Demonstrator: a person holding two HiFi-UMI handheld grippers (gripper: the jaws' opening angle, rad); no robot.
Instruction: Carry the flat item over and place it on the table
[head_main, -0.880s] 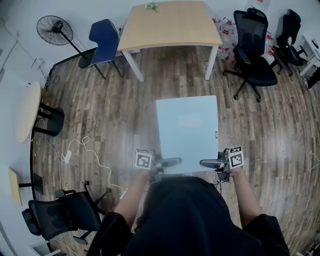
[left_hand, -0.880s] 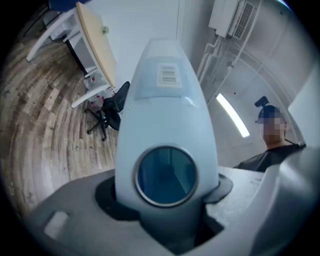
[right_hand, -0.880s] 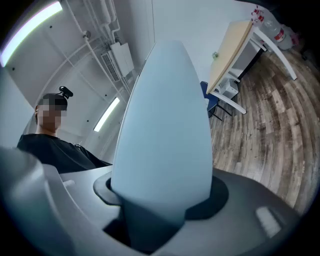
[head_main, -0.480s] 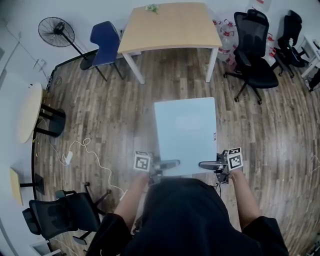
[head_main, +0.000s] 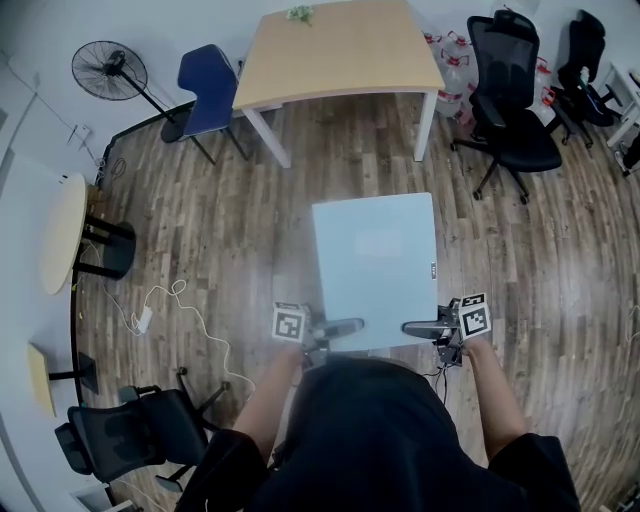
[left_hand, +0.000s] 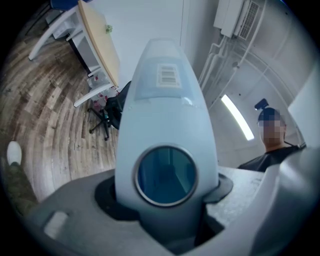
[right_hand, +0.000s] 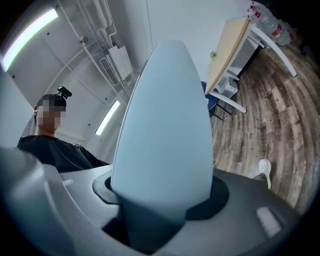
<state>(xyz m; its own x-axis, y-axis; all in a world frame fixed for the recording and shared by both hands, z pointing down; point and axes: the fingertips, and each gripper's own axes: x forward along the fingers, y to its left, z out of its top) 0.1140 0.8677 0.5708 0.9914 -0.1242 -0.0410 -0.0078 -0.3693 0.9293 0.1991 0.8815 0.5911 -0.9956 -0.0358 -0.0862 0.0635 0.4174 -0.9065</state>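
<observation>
So the person's got the flat pale-blue panel (head_main: 375, 265) held out level in front of them, over the wood floor (head_main: 230, 220) and well short of the tan table (head_main: 340, 50). The left gripper (head_main: 345, 326) is clamped on the panel's near edge by its left corner, and the right gripper (head_main: 415, 328) is clamped by its right corner. A small green thing (head_main: 300, 13) sits at the table's far edge.

Grey-brown plank flooring (head_main: 200, 220) carries a rectangular light-wood table (head_main: 340, 50); left of it stand a blue chair (head_main: 208, 80) and black pedestal fan (head_main: 108, 70), right of it a black office chair (head_main: 512, 110).
</observation>
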